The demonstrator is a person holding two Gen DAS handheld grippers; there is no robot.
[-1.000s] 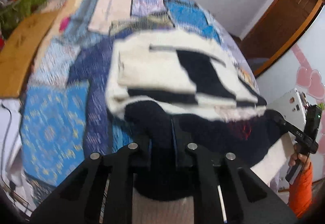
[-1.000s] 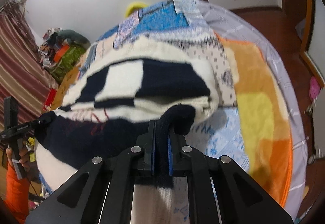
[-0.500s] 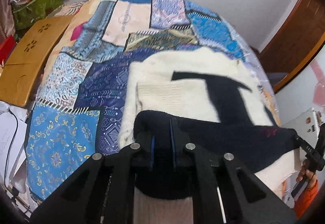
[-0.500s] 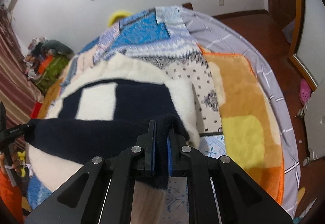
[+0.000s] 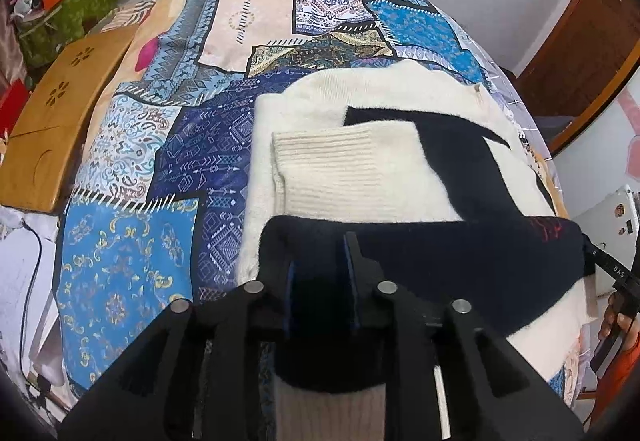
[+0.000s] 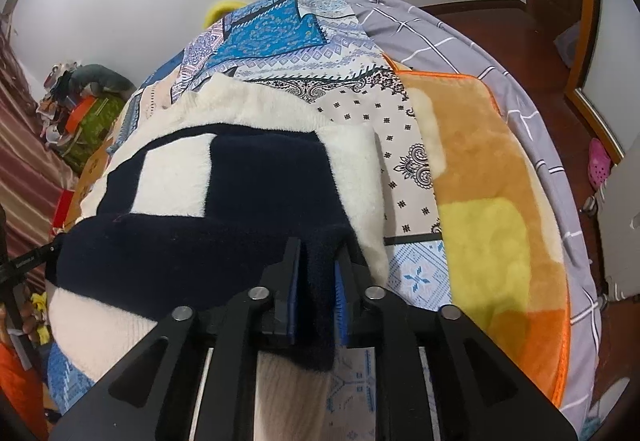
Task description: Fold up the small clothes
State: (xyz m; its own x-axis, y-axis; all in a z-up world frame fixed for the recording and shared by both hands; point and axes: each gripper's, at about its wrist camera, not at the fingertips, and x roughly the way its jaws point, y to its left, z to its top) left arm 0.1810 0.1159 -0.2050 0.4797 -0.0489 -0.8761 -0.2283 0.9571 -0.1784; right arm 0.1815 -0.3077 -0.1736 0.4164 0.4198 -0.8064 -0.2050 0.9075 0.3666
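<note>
A cream and navy knitted sweater (image 5: 360, 169) lies on the patchwork bed cover (image 5: 128, 261), its navy lower band folded up over the body. My left gripper (image 5: 320, 261) sits at the band's left corner. Its jaws are opening, and the navy fabric lies loose between them. At the band's right corner, my right gripper (image 6: 316, 265) is also opening its jaws around a ridge of navy fabric on the sweater (image 6: 256, 177). Each gripper shows at the edge of the other's view, the right one (image 5: 612, 273) and the left one (image 6: 24, 261).
A wooden lap table (image 5: 52, 121) lies on the bed's left side, with a clutter pile (image 5: 72, 1) behind it. To the right of the sweater lie an orange and yellow fleece blanket (image 6: 480, 221) and a grey checked sheet (image 6: 460, 41). The bed edge drops to a wooden floor.
Both grippers came down and forward, laying the navy band flat over the sweater. Both pairs of jaws, pinched tight on the fabric before, now stand apart.
</note>
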